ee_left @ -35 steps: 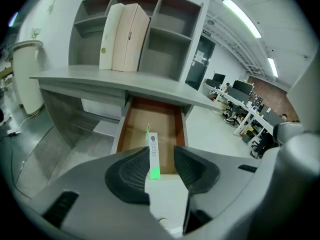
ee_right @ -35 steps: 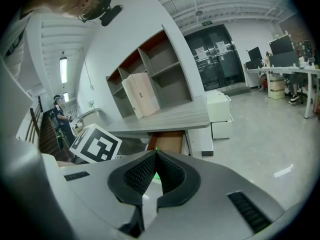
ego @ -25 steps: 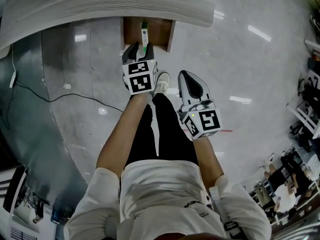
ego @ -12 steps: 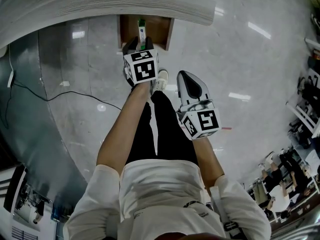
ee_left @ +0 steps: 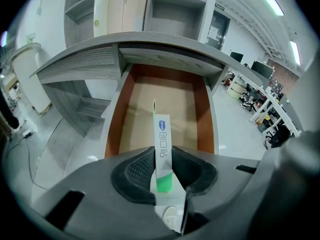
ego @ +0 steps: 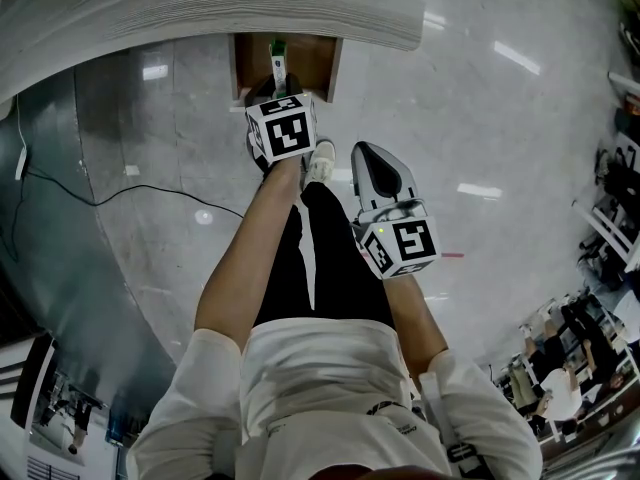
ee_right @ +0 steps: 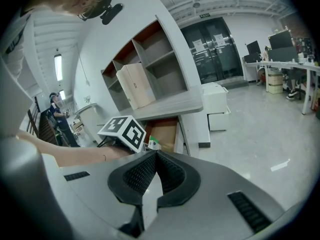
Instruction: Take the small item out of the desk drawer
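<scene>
Since the earlier frame the left gripper (ee_left: 162, 158) has dipped further into the open drawer (ee_left: 112, 129), and its jaws have just been closing, so that the pads now press on both sides of the small box (ee_left: 162, 134). From the head view the marker cube covers most of that gripper, with only the far end of the box showing beyond it over the drawer's brown floor. That puts the task, by my reading, at the end of the grasp: drawer open, item caught, but not yet out, since the box is inside the drawer's walls and under the front edge of the table (ee_left: 165, 46). Whether it has left the drawer floor I cannot tell. What remains is to lift it and draw it back clear of the drawer. Its long axis runs along the line of the gripper, the green end between the pads and the other end, with a thin flap, pointing toward the drawer's back; a narrow printed face is turned up. Well apart over the floor, the right gripper (ee_right: 155, 154) hangs empty with its jaws together.
</scene>
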`<state>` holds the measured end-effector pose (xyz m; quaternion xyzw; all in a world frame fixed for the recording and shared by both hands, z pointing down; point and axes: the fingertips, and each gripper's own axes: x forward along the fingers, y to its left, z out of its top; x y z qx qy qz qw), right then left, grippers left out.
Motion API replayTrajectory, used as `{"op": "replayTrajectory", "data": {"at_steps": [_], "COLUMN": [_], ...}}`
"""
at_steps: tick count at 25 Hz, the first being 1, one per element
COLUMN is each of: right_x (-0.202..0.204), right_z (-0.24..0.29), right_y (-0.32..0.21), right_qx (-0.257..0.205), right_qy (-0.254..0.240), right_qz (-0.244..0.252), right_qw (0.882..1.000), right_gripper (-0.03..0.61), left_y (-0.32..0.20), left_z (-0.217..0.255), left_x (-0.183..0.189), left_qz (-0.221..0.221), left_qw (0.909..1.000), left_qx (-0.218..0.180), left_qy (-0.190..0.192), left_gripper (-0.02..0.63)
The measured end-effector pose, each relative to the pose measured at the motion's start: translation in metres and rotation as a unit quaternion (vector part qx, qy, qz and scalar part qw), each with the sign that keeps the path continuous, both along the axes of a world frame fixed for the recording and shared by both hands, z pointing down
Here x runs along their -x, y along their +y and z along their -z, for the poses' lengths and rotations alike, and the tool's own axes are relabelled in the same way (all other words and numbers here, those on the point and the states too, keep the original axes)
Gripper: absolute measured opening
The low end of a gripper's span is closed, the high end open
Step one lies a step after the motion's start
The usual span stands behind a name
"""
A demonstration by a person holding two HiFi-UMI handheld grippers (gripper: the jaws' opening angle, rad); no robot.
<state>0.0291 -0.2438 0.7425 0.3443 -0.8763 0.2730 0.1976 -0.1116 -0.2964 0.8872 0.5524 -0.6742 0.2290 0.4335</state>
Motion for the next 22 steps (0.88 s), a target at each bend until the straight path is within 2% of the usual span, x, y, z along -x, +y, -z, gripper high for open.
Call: {"op": "replayTrajectory", "data": {"at_steps": [6,14,18,22], "right_x": [-0.006,0.002,0.015,0.007], "right_z": [0.005,0.016,0.024,0.049], "right_y": [0.002,0.01,0.014,0.019], "right_qx": [-0.007,-0.012,-0.021,-0.029], "right_qy": [-0.001,-0.001,0.0,-0.002], "right_qz": [-0.007,-0.014,-0.018,-0.021], "right_qw": [1.0,1.0,1.0,0.999], "right_gripper": [0.032,0.032,0.032,0.032], "left_y": [0.003,0.005,0.012,0.019], "left_z": [0.003,0.024,0.04,0.074], "left_x": [0.006,0.011,0.018,0.012], "left_qz": [0.011,-0.002,-0.012,-0.017], "left_qw": [0.9999,0.9997,0.9994,0.9991], "left_qx": [-0.008,-0.025,-0.032,-0.038], "left_qy": [0.009,0.008,0.004,0.007], "left_gripper": [0.106,0.104,0.104,0.104]}}
